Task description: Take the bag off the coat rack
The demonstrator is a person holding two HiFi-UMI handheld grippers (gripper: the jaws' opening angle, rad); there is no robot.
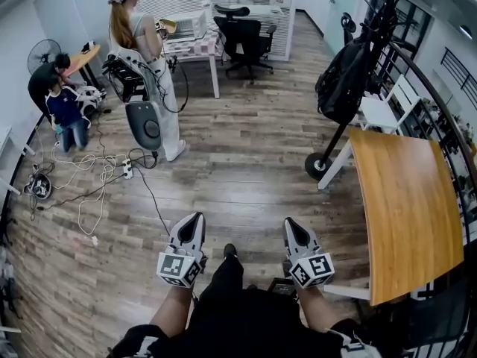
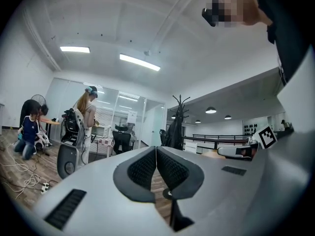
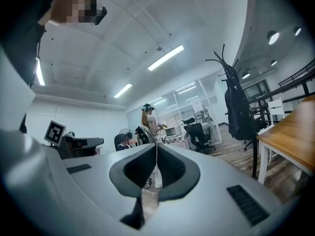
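A black backpack [image 1: 344, 77] hangs on a black coat rack [image 1: 384, 21] that stands on a round base [image 1: 319, 165] at the right of the room, beyond the wooden table. The backpack [image 3: 238, 109] and the rack [image 3: 224, 60] also show at the right of the right gripper view, and the rack with the bag [image 2: 174, 127] stands far off in the left gripper view. My left gripper [image 1: 195, 218] and right gripper [image 1: 289, 223] are held low in front of me, both shut and empty, well short of the rack.
A wooden table [image 1: 406, 207] stands at the right, next to the rack. A standing person [image 1: 145, 43] with a backpack rig and a crouching person [image 1: 63, 107] are at the far left. Cables [image 1: 89, 177] lie on the wood floor. Office chairs [image 1: 242, 39] stand at the back.
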